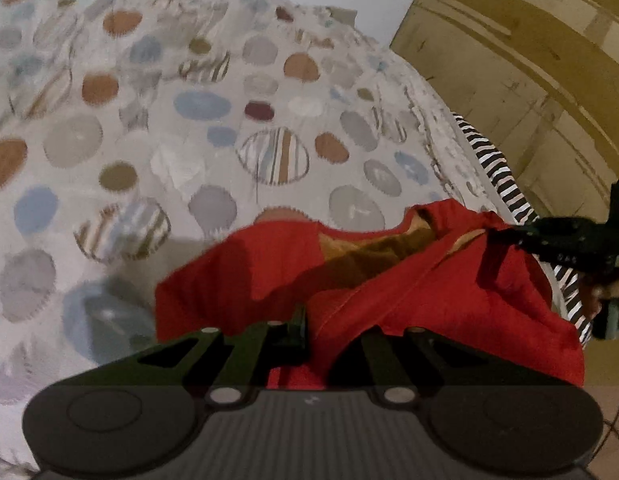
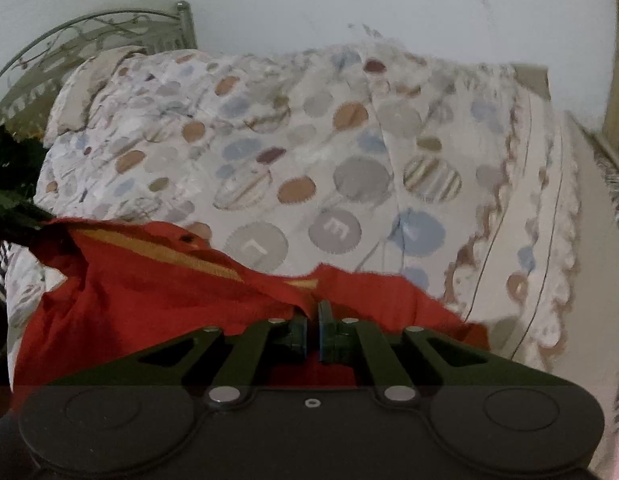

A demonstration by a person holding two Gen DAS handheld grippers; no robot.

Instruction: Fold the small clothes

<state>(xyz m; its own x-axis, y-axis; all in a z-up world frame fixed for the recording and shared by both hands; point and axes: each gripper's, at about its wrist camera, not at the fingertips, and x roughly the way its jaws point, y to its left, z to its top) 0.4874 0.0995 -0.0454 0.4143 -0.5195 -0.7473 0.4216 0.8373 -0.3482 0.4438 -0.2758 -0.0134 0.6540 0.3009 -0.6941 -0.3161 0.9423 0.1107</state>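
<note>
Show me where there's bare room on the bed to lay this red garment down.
Free: the spotted bedspread ahead of the red garment, up to the wall. Crowded: the striped cloth along the bed edge, where the right claw grips; left claw also holds the garment.

A matt red cloth garment (image 2: 149, 292) with a mustard lining is seen on a soft printed cotton bedspread (image 1: 189, 120). The headboard (image 2: 89, 32) is wrought metal; the wardrobe (image 1: 529, 60) is yellowish wood.

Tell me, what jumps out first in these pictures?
The bright red garment jumps out, bunched right in front of both grippers, which pinch it with closed jaws. Under it spreads a pale bedspread covered in coloured dots. A black-and-white striped cloth lies at the bed's right edge.
</note>
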